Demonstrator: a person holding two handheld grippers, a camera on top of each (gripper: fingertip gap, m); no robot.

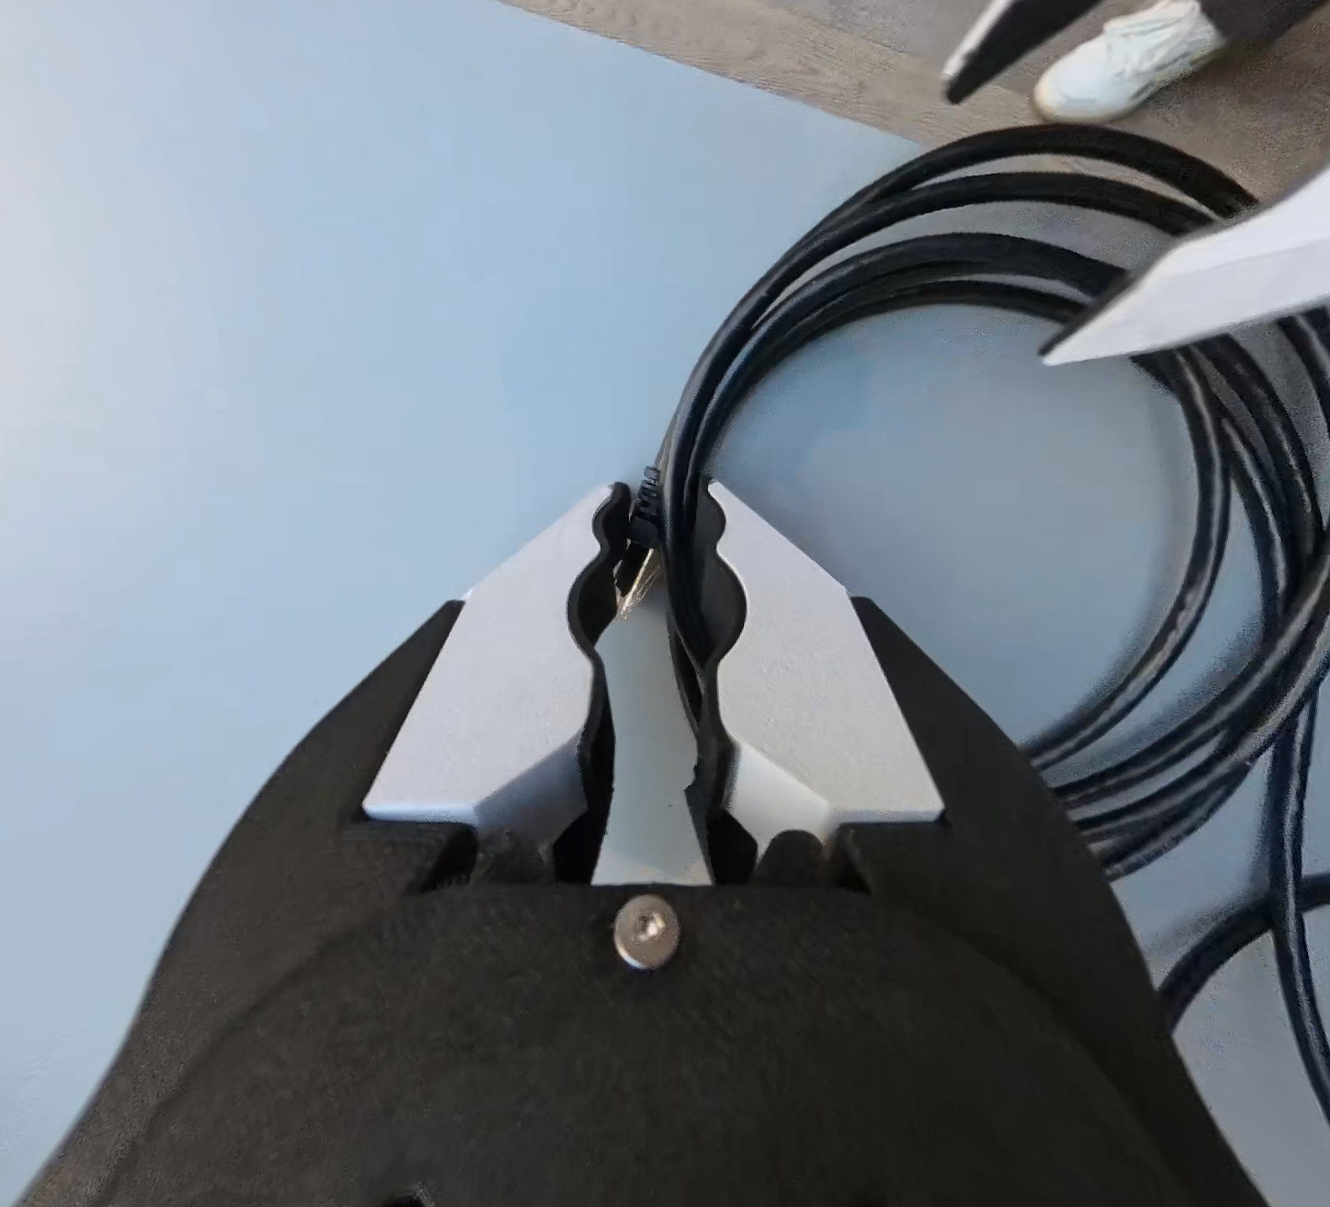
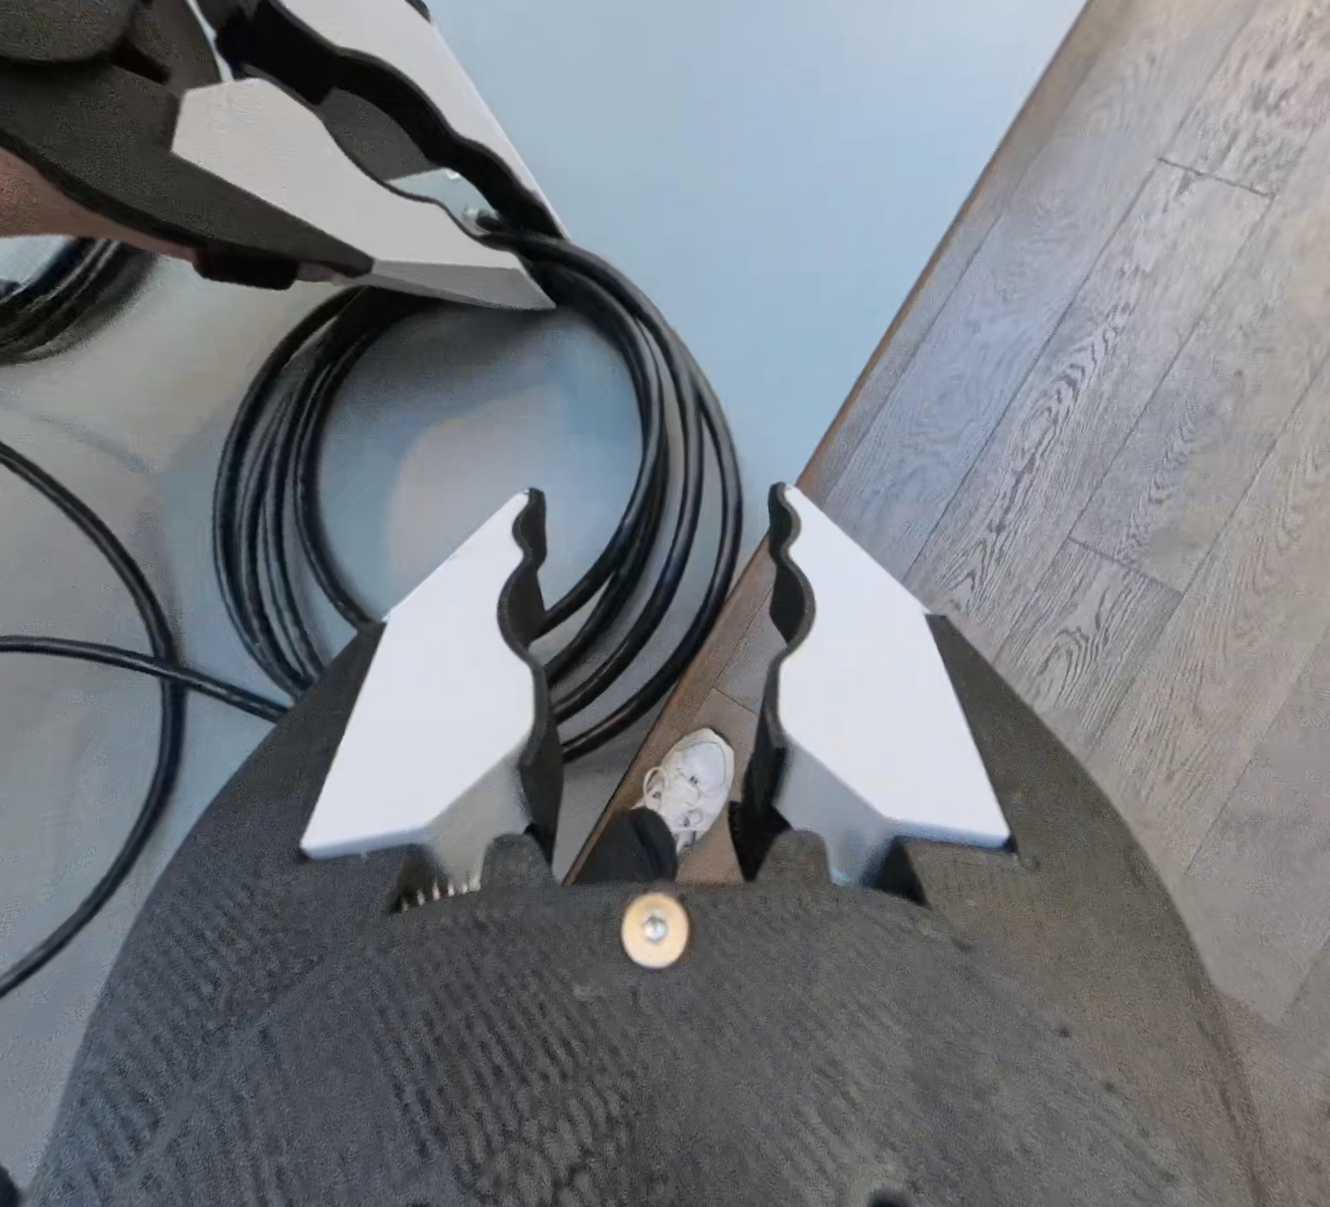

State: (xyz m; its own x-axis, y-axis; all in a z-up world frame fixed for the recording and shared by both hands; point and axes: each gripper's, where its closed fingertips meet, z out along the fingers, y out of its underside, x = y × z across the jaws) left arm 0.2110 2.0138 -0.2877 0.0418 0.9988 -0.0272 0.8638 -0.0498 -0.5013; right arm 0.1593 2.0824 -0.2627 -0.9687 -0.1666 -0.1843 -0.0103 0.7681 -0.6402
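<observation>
A black cable coil [image 1: 863, 215] lies on a light blue table [image 1: 324, 236] near its edge. My left gripper [image 1: 662, 492] is shut on several strands of the coil, with a clear plug end [image 1: 640, 571] caught between its fingers. My right gripper [image 2: 655, 492] is open and empty, hovering over the near side of the coil [image 2: 245, 488] and the table edge. The left gripper [image 2: 536, 258] shows in the right wrist view, clamping the coil's far side. The right gripper [image 1: 1000, 222] shows at the top right of the left wrist view, its fingers spread around the coil.
Loose cable strands [image 2: 144, 596] trail off to the left across the table [image 2: 684, 92]. Beyond the table edge is grey wooden floor [image 2: 1115, 380], where a person's white shoe [image 2: 691, 776] stands; the shoe also shows in the left wrist view [image 1: 1123, 56]. The left gripper's tips are roughly 10 centimetres from the right gripper's.
</observation>
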